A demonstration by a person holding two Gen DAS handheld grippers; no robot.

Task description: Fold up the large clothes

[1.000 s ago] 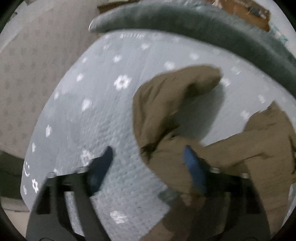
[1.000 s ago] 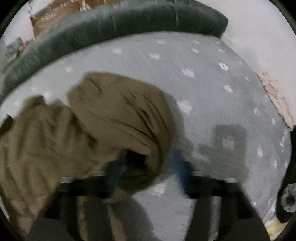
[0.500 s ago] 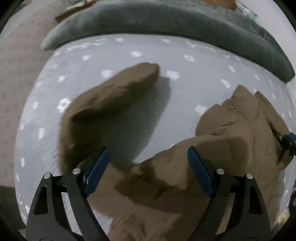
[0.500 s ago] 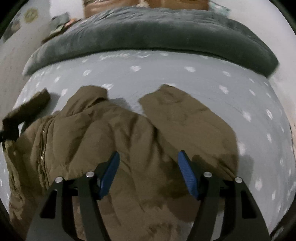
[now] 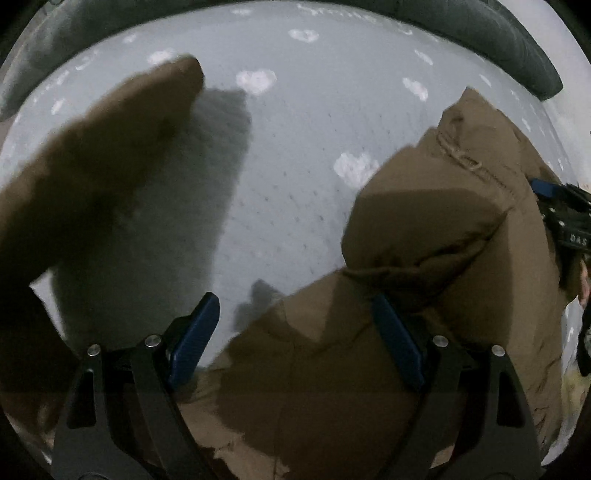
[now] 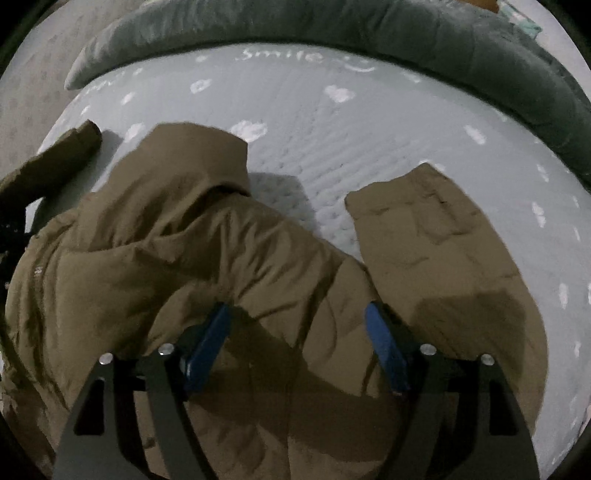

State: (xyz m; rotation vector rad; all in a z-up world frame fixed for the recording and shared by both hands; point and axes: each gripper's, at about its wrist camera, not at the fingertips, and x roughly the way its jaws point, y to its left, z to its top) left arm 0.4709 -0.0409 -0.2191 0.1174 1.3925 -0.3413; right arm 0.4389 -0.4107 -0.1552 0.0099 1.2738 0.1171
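A large brown padded jacket (image 6: 177,258) lies spread on the pale grey bed (image 6: 332,147). Its right sleeve (image 6: 443,251) lies flat to the right; its left sleeve (image 6: 55,162) stretches out at far left. My right gripper (image 6: 299,343) is open and empty, just above the jacket's body. In the left wrist view the jacket body (image 5: 443,240) fills the right and bottom, and the left sleeve (image 5: 103,147) runs up the left, blurred. My left gripper (image 5: 295,339) is open and empty above the jacket's edge. The right gripper (image 5: 561,210) shows at the far right.
A dark grey rolled blanket (image 6: 406,33) runs along the far edge of the bed. The sheet has white flower marks and the word "Smile" (image 6: 280,55). A patterned wall (image 6: 26,85) is at the left.
Both grippers have swung over the jacket and dropped closer to it. The jacket now lies spread out with both sleeves out to the sides. Both grippers stay open.
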